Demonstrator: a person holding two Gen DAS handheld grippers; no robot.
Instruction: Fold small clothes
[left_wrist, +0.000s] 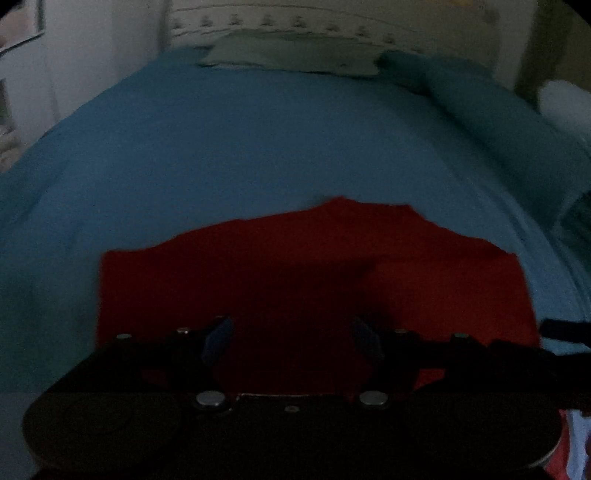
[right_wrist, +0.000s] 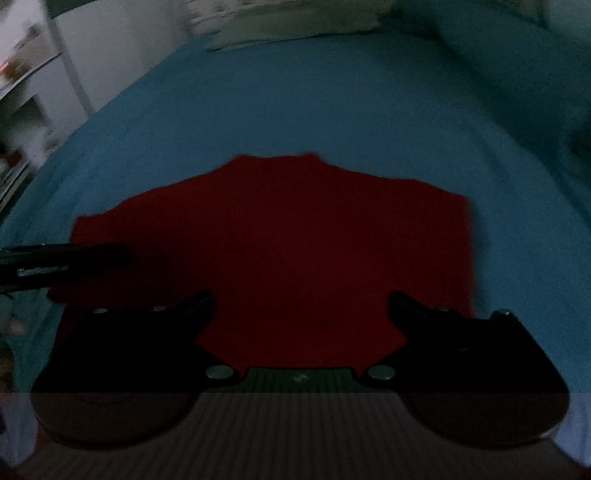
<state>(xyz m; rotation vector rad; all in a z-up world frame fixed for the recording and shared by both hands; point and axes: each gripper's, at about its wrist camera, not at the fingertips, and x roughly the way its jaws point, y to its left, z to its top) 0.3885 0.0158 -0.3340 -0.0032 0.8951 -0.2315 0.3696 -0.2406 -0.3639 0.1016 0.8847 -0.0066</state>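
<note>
- Left gripper hangs over the near part of a red garment, its jaws standing apart with nothing pinched between them; only red cloth shows below the gap.
- Right gripper also has its jaws spread wide and empty, over the same red garment; the left gripper's dark fingers reach in from the left edge of this view, over the garment's left side.
- The red garment lies flat on a blue bedsheet, its far edge stepped and uneven, its left and right edges fairly straight.
- Bare blue sheet spreads to the left, right and beyond the garment, open on all sides.
- A pale green pillow lies at the far end, well apart from the garment.
- A teal bolster runs along the far right side of the bed.
</note>
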